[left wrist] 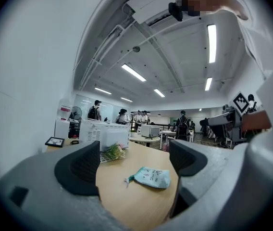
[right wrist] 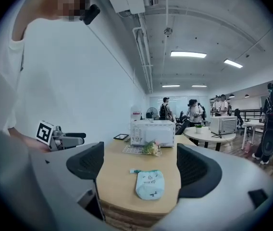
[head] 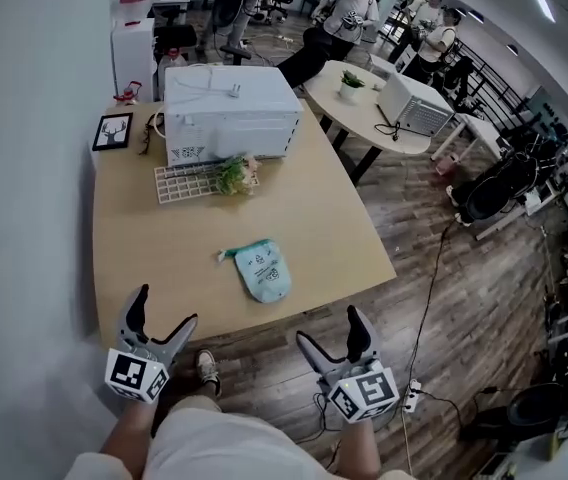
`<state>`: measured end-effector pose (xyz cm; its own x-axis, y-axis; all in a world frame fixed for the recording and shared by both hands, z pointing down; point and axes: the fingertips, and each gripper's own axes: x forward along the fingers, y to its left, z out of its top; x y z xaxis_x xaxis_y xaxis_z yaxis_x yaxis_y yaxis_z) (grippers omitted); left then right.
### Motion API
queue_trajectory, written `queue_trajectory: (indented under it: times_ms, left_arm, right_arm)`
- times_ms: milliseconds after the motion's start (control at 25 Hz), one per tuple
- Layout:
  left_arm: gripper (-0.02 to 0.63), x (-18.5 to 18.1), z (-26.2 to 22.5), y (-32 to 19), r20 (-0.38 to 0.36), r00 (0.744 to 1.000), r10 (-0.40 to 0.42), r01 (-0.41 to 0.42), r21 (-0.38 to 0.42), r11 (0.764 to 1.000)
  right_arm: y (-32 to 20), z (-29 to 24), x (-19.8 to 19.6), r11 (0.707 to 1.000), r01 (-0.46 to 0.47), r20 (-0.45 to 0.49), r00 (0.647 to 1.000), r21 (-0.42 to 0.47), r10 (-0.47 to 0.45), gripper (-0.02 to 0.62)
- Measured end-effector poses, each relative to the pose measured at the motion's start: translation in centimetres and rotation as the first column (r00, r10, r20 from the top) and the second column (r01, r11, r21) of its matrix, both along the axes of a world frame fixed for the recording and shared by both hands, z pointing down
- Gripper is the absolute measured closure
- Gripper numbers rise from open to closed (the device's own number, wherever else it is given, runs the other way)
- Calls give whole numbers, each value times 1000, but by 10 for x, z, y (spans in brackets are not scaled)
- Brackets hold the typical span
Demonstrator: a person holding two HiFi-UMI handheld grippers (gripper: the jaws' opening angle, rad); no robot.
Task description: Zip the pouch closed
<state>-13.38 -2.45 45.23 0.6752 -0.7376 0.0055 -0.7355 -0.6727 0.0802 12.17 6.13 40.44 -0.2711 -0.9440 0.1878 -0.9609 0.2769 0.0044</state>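
**Desk:** What is around you?

**Me:** An open office with a plank floor; in front of me is a pale wooden table [head: 144, 258], and people are standing far back.

**Desk:** And the claws?

**Me:** I have the left gripper [head: 167, 306] at the table's front edge near its left corner; its jaws are spread wide with nothing between them. The right gripper [head: 329, 326] hangs off the front edge, over the floor; its jaws are also spread and bare. Neither one touches anything.

**Desk:** Where is the pouch?

**Me:** The pouch [head: 263, 270] is pale green and lies flat near the front edge, toward the right side; it sits between the two claws' lines and well apart from both. A small tab sticks out at its far-left end; I cannot tell how far the zip is drawn.

**Desk:** And further out?

**Me:** There is a white rack [head: 189, 180] with some greens [head: 231, 175] on its right end; behind it is a white microwave [head: 229, 113] at the far edge. A framed picture [head: 112, 131] lies by the far-left corner.
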Motion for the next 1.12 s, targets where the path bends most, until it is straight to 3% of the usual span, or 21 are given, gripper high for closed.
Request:
queue_trajectory:
  times_ms: [280,640,880,1120]
  left_arm:
    - [160,31,26,-84,10,993,115,-115,-61,992]
    - [161,64,42,-138,-19,981,193,-194,-104,975]
    - [161,70,58,-151,3,984,179,-177,-140,974]
    - [161,73,53,-165,33,994,104,-99,-131,986]
  right_arm:
    - [-91,-8,-6,999,13,-32,999,-34,-14,141]
    - [-133,-11,7,996,-47,-70,997,-70,42,141]
    - [-153,-3,12,996,-24,-58,998,-82,19,142]
    - [-184,-3,21,998,47,-9,999,-48,-47,143]
